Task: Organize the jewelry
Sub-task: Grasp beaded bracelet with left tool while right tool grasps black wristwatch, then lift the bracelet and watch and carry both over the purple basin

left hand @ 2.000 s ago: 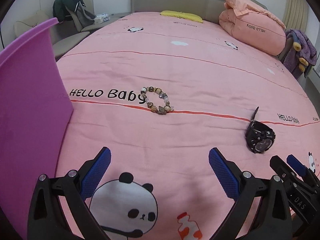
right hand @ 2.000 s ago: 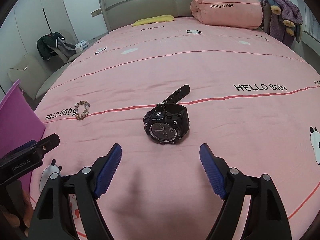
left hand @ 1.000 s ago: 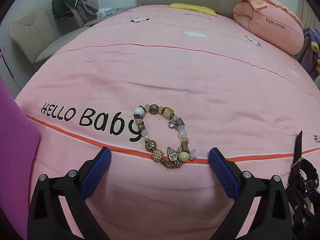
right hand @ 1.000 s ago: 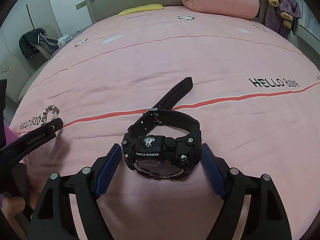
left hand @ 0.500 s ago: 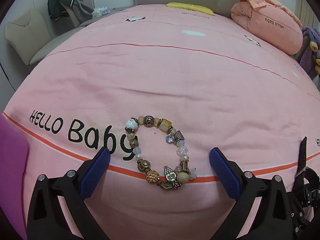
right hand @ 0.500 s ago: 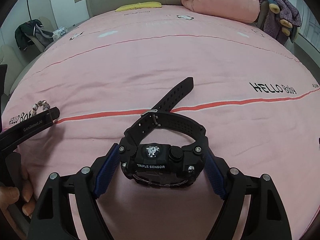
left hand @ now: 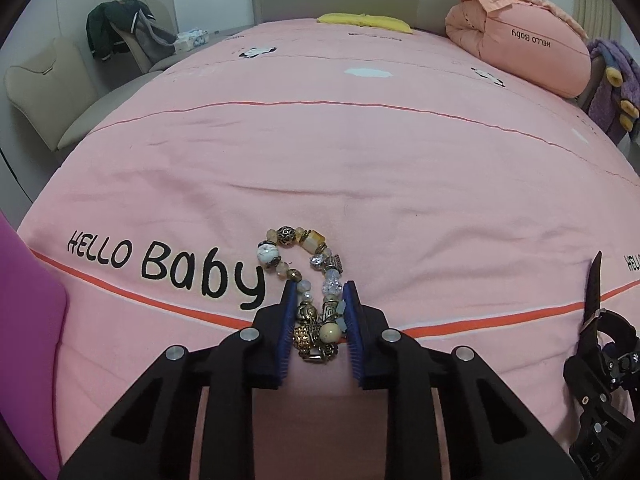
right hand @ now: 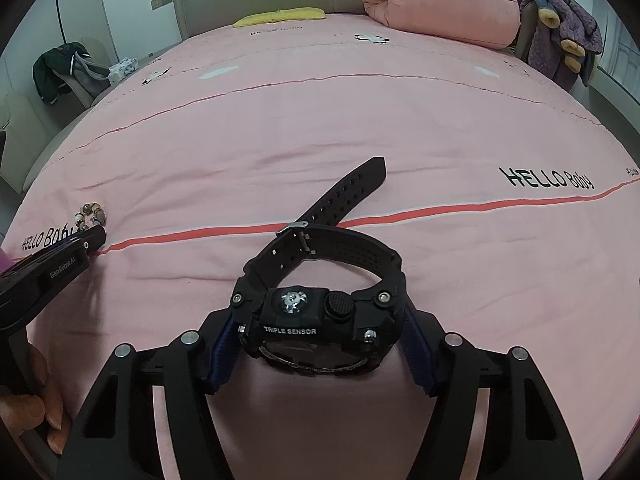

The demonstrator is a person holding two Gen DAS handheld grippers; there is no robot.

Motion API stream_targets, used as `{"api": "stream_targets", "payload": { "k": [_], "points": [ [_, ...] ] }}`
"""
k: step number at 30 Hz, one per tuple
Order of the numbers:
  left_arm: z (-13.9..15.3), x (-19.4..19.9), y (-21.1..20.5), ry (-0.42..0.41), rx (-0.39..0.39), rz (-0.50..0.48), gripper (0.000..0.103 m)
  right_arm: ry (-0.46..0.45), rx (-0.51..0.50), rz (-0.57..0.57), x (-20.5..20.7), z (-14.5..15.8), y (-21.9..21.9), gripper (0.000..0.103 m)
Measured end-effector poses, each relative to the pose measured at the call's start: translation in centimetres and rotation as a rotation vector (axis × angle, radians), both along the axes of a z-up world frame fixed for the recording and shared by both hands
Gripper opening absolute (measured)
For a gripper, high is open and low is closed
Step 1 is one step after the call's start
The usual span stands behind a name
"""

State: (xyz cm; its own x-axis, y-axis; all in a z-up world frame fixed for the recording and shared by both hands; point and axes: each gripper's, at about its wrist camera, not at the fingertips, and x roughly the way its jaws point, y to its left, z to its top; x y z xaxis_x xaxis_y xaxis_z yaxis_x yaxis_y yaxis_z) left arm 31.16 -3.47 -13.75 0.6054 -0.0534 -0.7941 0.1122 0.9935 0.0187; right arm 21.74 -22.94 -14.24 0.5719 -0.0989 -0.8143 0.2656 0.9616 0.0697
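A beaded bracelet [left hand: 298, 240] lies on the pink bed cover [left hand: 360, 152] beside the black "HELLO Baby" print. My left gripper [left hand: 319, 286] is closing on its near half. The blue pads [left hand: 286, 320] press the beads from both sides and squeeze the loop narrow. A black watch [right hand: 320, 320] with a buckled strap stands on its side between my right gripper's [right hand: 320, 340] closing jaws. Both blue pads [right hand: 222, 352] touch its case. The strap's free end [right hand: 352, 188] points away. The watch [left hand: 608, 332] also shows at the left wrist view's right edge.
A purple panel [left hand: 28, 340] stands at the left edge. A folded pink quilt [left hand: 520, 48], a yellow cloth [left hand: 364, 22] and a purple plush [left hand: 612, 80] lie at the far end. A chair with a dark jacket [left hand: 116, 32] stands beside the bed. A person's fingers [right hand: 36, 404] hold the left gripper's handle.
The left jaws went from wide apart to pressed on the bracelet, pinching its loop narrow. The right jaws narrowed onto the watch case. Earlier, both grippers had moved in over their objects.
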Motion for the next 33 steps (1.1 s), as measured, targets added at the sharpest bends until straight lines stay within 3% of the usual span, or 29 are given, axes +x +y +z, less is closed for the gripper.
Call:
{"api": "stream_targets", "payload": {
  "k": [1,3,7,20,33],
  "points": [
    [0.1,-0.2,0.2,0.002,-0.013,-0.002,0.014,-0.002,0.009,0.003,-0.1,0.1,-0.1,0.066],
    [0.3,-0.7,0.5,0.007,-0.035,-0.004,0.013,-0.005,0.022,0.007,-0.4,0.2,-0.3,0.066],
    [0.6,-2.3,0.4,0.018,-0.045,-0.022,0.013,-0.017,0.052,0.015,-1.2,0.5,-0.6,0.066],
    [2.5,-8.8,1.0,0.087,-0.183,-0.053,0.013,-0.033,0.149,0.047,-4.8,2.0,-0.8,0.066],
    [7.9,-14.1,2.4,0.006,-0.222,-0.090,0.013,-0.084,0.159,0.090,-8.9,6.5,0.8,0.066]
  ]
}}
